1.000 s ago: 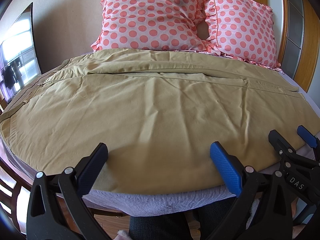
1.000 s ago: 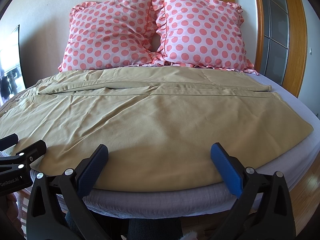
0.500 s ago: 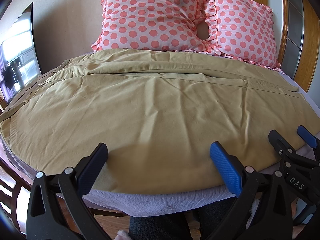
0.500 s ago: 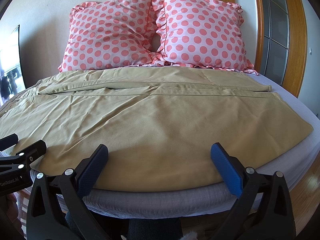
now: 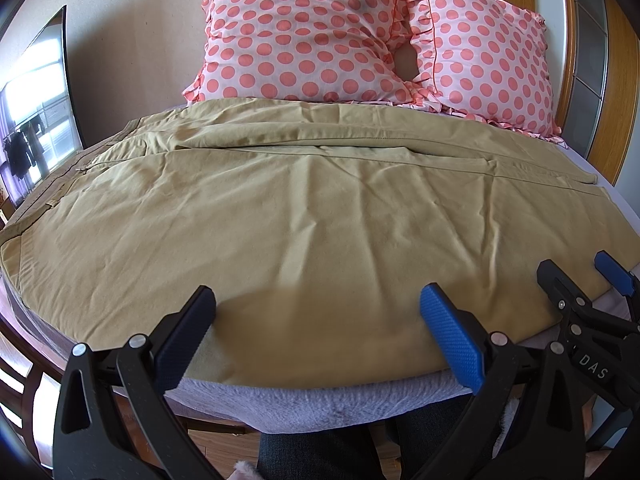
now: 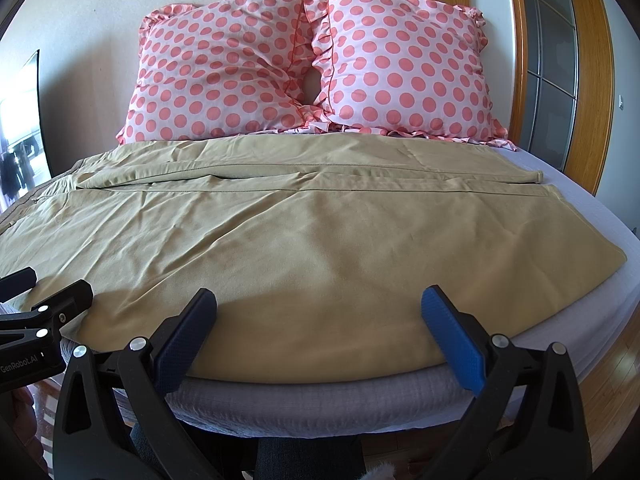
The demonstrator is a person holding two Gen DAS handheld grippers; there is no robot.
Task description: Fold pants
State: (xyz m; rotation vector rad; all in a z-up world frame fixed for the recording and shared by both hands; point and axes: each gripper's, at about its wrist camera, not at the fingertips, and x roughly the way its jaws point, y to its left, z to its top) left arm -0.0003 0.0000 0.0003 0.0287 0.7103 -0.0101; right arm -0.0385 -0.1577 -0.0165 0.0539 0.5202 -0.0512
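Khaki pants (image 5: 304, 216) lie spread flat across the bed, waistband at the left, leg hems at the right; they also show in the right wrist view (image 6: 304, 240). My left gripper (image 5: 316, 320) is open and empty, just above the near edge of the near leg. My right gripper (image 6: 318, 320) is open and empty over the same near edge, further right. The right gripper also shows at the right of the left wrist view (image 5: 576, 284). The left gripper shows at the left of the right wrist view (image 6: 44, 292).
Two pink polka-dot pillows (image 6: 312, 68) lean against the wall at the head of the bed. The grey mattress edge (image 6: 320, 400) curves below the pants. A wooden door frame (image 6: 592, 80) stands at the right, a mirror (image 5: 36, 108) at the left.
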